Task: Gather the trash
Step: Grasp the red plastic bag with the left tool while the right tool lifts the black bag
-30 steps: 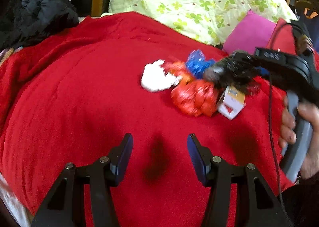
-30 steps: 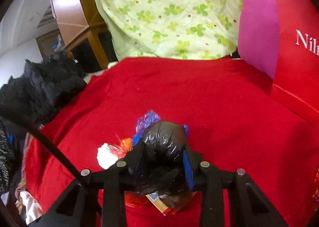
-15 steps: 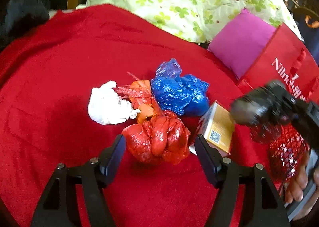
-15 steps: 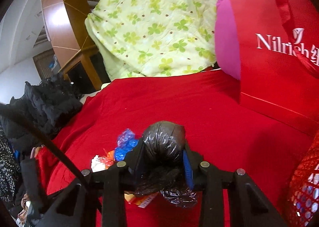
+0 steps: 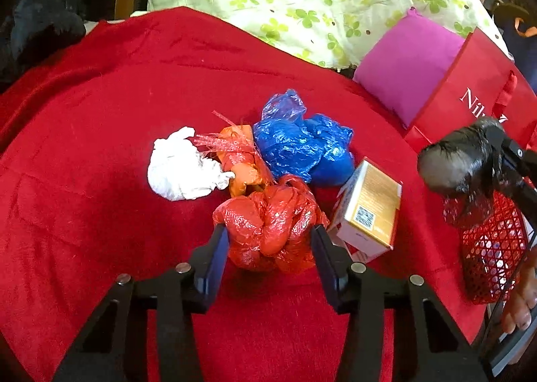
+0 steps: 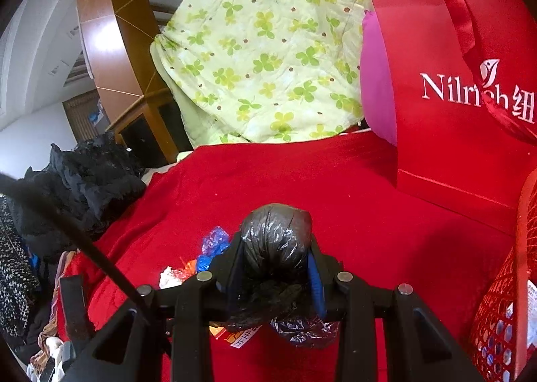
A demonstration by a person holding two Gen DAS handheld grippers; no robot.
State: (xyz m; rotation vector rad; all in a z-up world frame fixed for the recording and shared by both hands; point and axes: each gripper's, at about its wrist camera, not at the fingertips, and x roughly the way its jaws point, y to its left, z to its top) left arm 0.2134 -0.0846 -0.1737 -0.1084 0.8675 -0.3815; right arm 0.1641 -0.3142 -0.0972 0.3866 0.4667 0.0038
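Your L fingers (image 5: 270,241) straddle red bag (image 5: 270,227) on bed, just been closing, pads not yet pressing; bag dead ahead, L hand nearest. R fingers (image 6: 277,268) clenched on black bag (image 6: 276,241), near red basket (image 6: 496,308)

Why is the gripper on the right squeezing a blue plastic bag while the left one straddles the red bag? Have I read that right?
Not quite. The right gripper is clamped on a crumpled black plastic bag, as the right wrist view shows; the blue plastic bag lies on the red blanket. The left gripper, jaws just closing, does straddle the red plastic bag.
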